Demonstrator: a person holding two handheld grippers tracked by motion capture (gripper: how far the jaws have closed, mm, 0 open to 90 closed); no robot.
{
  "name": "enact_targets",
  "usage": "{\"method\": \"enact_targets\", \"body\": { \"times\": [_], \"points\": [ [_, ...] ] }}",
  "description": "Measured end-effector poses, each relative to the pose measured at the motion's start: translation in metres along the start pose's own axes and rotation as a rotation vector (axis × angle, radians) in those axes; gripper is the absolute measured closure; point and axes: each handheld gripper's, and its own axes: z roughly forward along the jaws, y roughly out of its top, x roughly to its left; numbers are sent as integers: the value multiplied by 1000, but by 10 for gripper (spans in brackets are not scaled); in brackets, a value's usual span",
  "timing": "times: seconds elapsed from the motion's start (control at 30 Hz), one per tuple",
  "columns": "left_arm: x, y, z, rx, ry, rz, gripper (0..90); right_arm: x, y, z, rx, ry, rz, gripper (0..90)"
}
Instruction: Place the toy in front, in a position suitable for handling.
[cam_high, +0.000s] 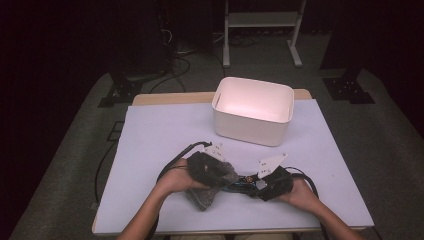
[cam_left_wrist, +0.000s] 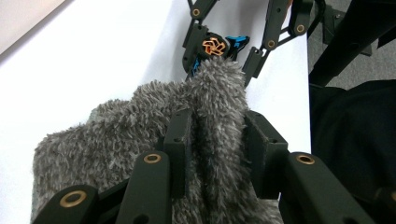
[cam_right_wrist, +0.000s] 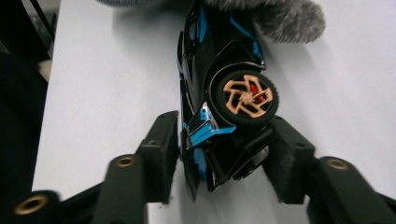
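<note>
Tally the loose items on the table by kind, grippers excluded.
Fuzzy grey cloth: 1
Black-and-blue toy car with orange wheel spokes: 1
White rectangular plastic bin: 1
Total: 3

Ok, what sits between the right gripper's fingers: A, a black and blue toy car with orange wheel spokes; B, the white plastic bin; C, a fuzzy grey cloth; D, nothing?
A: in the right gripper view, the black and blue toy car with orange wheel spokes lies between the right gripper fingers.
</note>
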Motion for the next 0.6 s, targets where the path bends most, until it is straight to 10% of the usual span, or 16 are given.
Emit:
{"method": "enact_targets", "body": {
  "times": [0.3,0.6],
  "points": [
    [-2,1,-3,35,31,29,803,5,2,0,3,0,-42,560],
    [8,-29,-23,-8,48,-58,801,2,4,2,4,6,-57,558]
  ]
}}
